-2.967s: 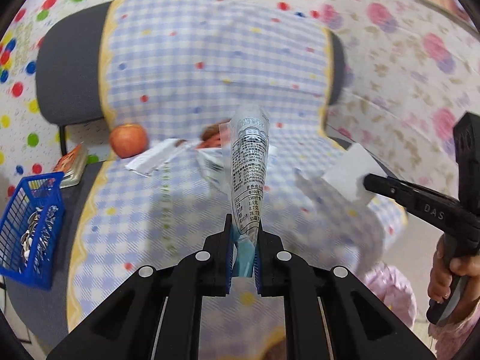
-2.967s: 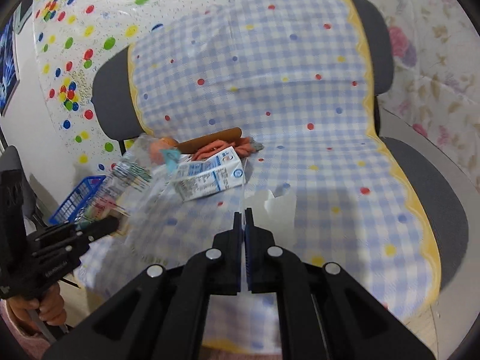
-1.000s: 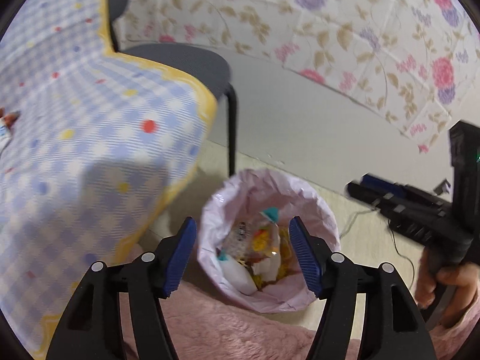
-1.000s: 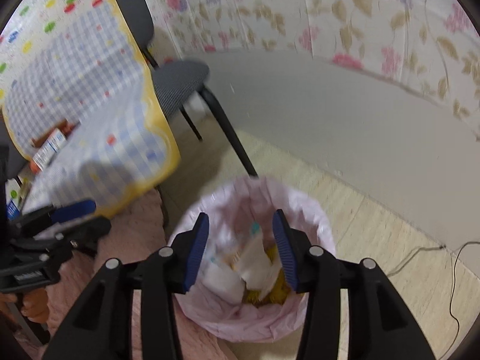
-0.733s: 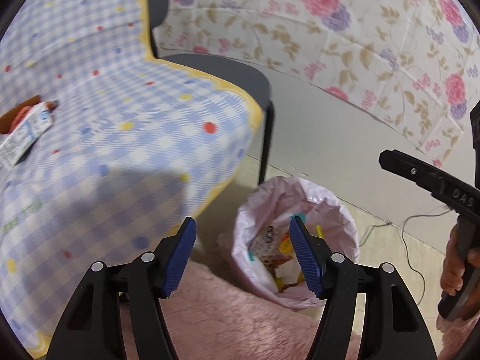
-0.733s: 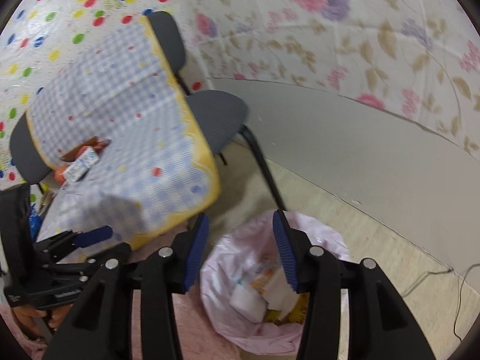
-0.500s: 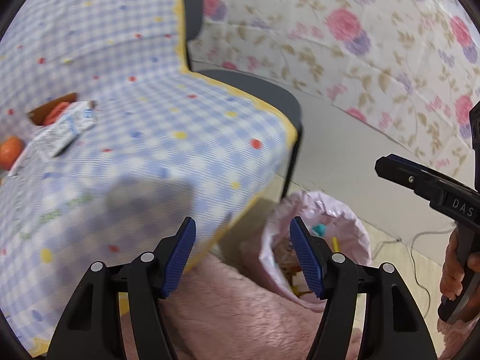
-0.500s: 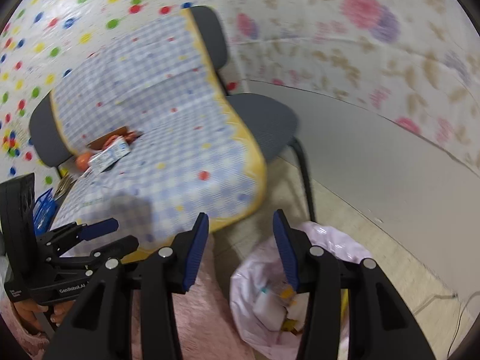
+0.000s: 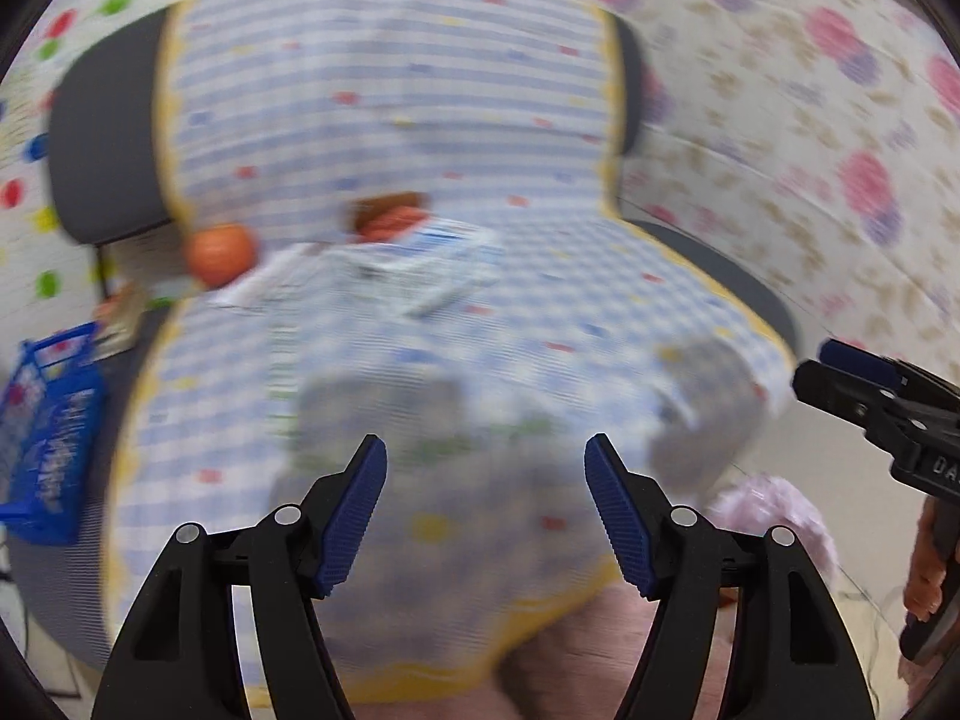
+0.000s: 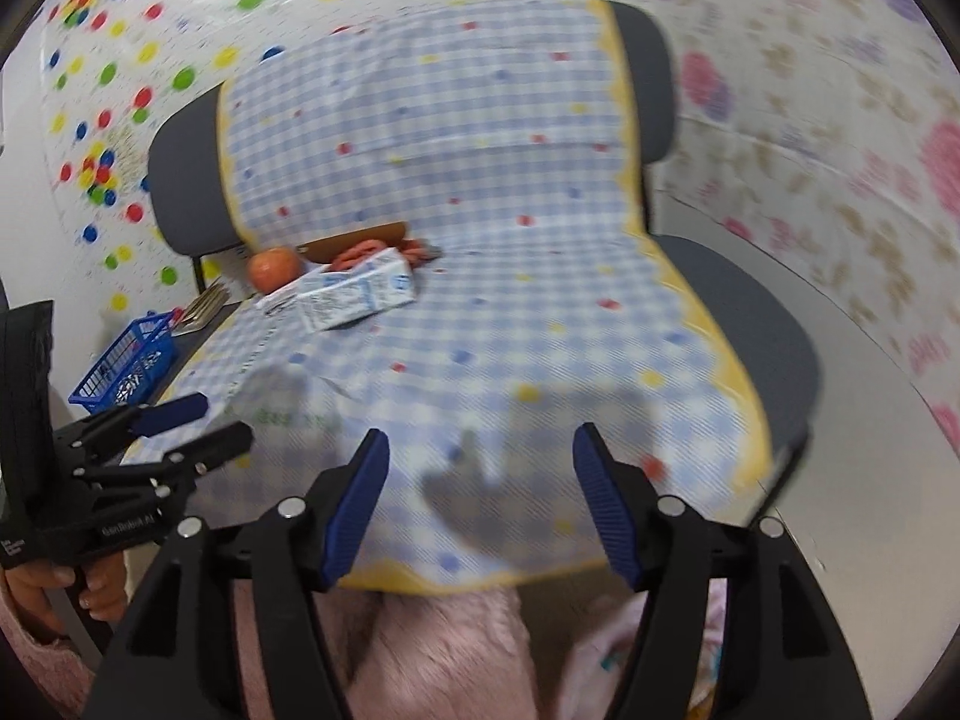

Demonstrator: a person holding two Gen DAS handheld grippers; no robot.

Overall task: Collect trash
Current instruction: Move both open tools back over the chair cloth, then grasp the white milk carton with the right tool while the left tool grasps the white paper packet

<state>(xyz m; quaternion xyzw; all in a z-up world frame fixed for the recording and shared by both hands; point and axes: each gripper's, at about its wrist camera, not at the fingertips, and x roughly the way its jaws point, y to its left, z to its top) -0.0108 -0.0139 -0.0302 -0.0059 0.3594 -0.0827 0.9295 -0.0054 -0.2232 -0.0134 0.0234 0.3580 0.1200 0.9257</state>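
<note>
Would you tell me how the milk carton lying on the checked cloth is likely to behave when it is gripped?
The milk carton lies flat on its side, so it probably won't roll. Its walls look like thin card and may dent if squeezed. It is likely empty and light, though the frames cannot confirm that.

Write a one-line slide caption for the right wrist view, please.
Right gripper open and empty above the checked chair cover, facing the milk carton and an orange fruit.

Two handheld black plastic grippers: the left gripper [image 9: 485, 501] and right gripper [image 10: 474, 501] each carry ribbed blue pads [image 10: 355, 504] and silver screws [image 10: 290, 506] at the finger joints. White lettering marks the casing at nine o'clock; a fuzzy pink sleeve [image 10: 36, 669] shows at seven o'clock.
</note>
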